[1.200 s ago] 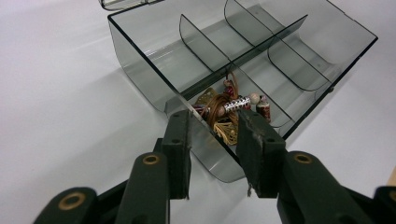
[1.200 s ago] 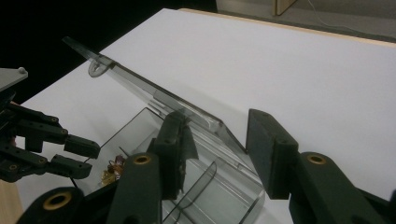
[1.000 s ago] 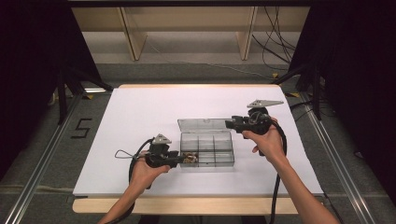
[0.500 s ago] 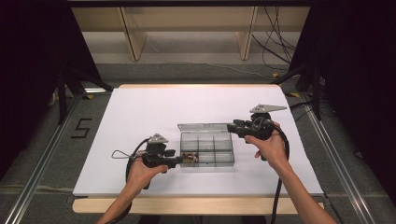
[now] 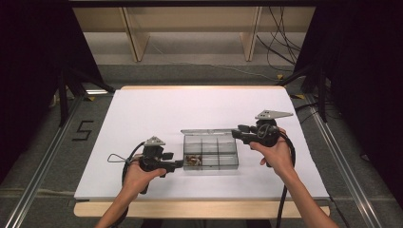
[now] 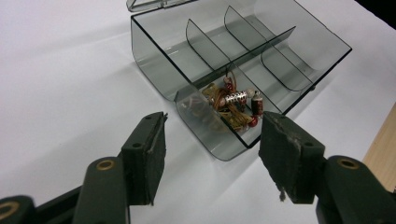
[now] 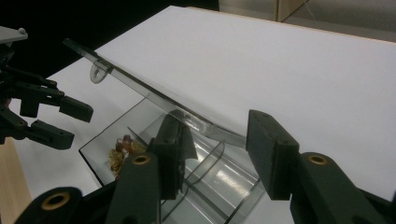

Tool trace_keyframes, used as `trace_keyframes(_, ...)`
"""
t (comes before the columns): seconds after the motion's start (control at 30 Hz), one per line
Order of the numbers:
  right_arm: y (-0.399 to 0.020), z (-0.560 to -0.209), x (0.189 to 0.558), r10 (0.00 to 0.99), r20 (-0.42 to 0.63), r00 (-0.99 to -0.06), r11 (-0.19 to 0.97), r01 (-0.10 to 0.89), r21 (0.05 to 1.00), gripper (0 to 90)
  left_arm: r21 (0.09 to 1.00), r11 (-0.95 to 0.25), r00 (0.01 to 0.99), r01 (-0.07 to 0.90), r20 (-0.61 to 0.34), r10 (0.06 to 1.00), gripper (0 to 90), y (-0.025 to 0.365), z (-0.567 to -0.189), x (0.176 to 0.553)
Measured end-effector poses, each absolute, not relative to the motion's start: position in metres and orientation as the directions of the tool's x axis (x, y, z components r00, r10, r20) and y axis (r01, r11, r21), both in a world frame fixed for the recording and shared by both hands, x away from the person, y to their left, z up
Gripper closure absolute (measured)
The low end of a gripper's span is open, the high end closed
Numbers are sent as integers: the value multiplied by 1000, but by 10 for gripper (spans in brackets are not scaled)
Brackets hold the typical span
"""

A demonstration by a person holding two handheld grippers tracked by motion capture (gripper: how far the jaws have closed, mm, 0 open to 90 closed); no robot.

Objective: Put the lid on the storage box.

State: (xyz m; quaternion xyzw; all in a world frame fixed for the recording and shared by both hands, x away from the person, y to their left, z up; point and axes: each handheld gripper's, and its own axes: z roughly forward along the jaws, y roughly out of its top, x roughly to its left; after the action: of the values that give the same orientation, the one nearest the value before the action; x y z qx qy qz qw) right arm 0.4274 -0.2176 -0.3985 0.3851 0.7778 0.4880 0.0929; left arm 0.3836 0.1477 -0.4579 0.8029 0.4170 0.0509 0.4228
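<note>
A smoky clear compartment box [image 5: 211,167] [image 6: 154,60] stands on the white table top [image 5: 199,107]. A tangle of brown cord with red and silver beads [image 5: 192,160] [image 6: 233,105] [image 7: 120,151] lies in its near-left compartment. My left gripper [image 5: 179,164] [image 6: 215,122] [image 7: 80,125] is open at that corner. Its jaws have just been opening, with nothing pressed between the pads. The hinged lid [image 5: 204,130] [image 7: 135,84] stands tilted up. Its right end passes between the jaws of my right gripper [image 5: 236,133] [image 7: 217,119] and leans on one pad [image 7: 180,140]. The other pad stands apart, so the gripper is open.
The table's wooden front edge [image 5: 199,209] runs close to my forearms. Wooden shelf legs [image 5: 135,38] and cables [image 5: 280,42] lie on the floor beyond the table. Metal rails [image 5: 45,161] flank both sides, with a "5" [image 5: 83,130] marked at the left.
The left gripper's jaws have opened wider and drawn back a little from the box corner. The lid looks narrower from above, tilted further up. The right hand has hardly moved.
</note>
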Motion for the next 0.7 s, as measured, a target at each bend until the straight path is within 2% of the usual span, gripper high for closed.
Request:
trace_keyframes(0.2,-217,-401,423,691,221,-688,232,502,833,589,721,-287,640,631,-274,718,400,152,-462,378)
trace_keyframes(0.23,-218,-402,424,691,184,-698,251,471,845,588,720,-282,635,634,-277,721,400,152,-463,376)
trace_keyframes(0.3,-216,-403,421,694,227,-684,222,503,835,588,726,-265,627,635,-284,725,400,151,-465,373)
trace_keyframes(0.33,-218,-403,422,691,197,-695,248,484,839,588,727,-274,632,630,-276,724,400,151,-466,371)
trace_keyframes(0.7,-218,-409,415,695,213,-687,239,499,833,584,729,-315,651,607,-229,724,381,153,-467,352)
